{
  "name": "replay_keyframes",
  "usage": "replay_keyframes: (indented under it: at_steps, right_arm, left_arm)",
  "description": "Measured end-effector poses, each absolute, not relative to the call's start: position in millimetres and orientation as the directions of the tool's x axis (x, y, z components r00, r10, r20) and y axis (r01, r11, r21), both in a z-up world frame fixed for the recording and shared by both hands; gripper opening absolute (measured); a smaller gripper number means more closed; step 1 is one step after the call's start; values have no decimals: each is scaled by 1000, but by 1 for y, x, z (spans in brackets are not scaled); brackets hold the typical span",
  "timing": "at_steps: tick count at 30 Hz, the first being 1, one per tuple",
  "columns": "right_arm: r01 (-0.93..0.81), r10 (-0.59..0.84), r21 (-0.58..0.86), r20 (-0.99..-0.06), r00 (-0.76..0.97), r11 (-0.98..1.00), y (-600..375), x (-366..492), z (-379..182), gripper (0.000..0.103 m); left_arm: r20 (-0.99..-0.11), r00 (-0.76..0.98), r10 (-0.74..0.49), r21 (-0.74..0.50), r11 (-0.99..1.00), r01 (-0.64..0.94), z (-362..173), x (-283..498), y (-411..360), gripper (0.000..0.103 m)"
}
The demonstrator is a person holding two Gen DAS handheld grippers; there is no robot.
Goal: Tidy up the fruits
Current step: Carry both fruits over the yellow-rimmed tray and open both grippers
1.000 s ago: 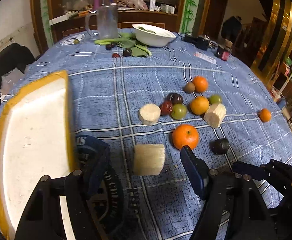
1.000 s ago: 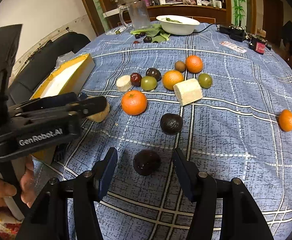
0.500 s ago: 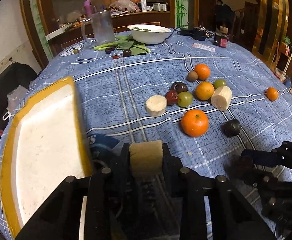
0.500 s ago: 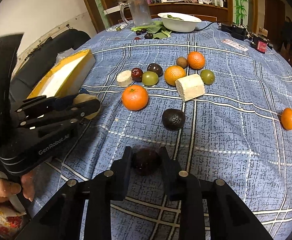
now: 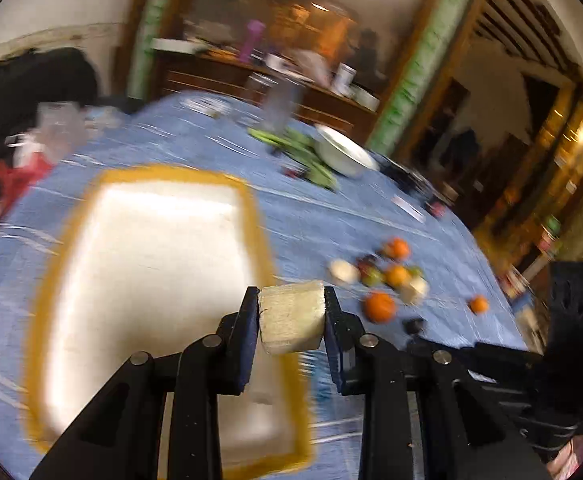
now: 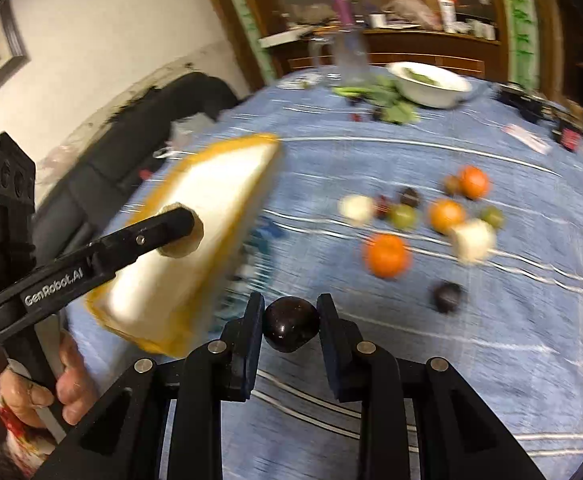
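My left gripper (image 5: 291,316) is shut on a pale, fibrous cut fruit chunk (image 5: 291,318), held in the air over the right rim of the yellow-edged white tray (image 5: 151,280). My right gripper (image 6: 290,322) is shut on a dark round fruit (image 6: 290,323), lifted off the blue cloth just right of the tray (image 6: 211,216). In the right wrist view the left gripper (image 6: 179,232) crosses in front of the tray with its chunk (image 6: 187,236). Loose fruit stays on the cloth: oranges (image 6: 386,255), a pale chunk (image 6: 473,239), a dark fruit (image 6: 446,297).
A white bowl (image 6: 431,84), green leaves (image 6: 387,98) and a glass jug (image 6: 347,58) stand at the table's far side. Small items and cables (image 6: 531,140) lie at the far right. A person's hand (image 6: 51,388) grips the left tool. A dark sofa (image 6: 151,120) lies beyond the tray.
Both grippers closed, the left on the pale chunk and the right on the dark fruit, then lifted them. The left swung over toward the tray; the right rose and drew near the tray.
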State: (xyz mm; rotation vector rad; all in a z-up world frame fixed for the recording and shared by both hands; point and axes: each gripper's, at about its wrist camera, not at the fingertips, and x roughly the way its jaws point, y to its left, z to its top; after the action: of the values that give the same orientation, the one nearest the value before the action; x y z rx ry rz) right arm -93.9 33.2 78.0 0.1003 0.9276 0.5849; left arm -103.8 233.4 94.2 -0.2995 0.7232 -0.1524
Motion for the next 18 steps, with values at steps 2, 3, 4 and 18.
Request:
replay_keyframes:
  at_steps: [2,3,4,18]
  right_arm:
    - [-468,571,371,-706,419,802,56,-90,82,29]
    - [-478,584,381,-702,408,792,66,-89,83,29]
    - [-502,602,387,-697,390,774,84,-87,84,30]
    - [-597,483,200,-798,361,777,191,-85,41,31]
  left_arm:
    - [-637,759,-136,-261,964,-47,98,-108,252,29]
    - [-645,761,-75,-227,969,-96,98,-110,262,29]
    - [-655,755,-36,-210,968,-136,96,-112,272,29]
    - [-702,712,-13,-285,922,-264,62,-126,332,53]
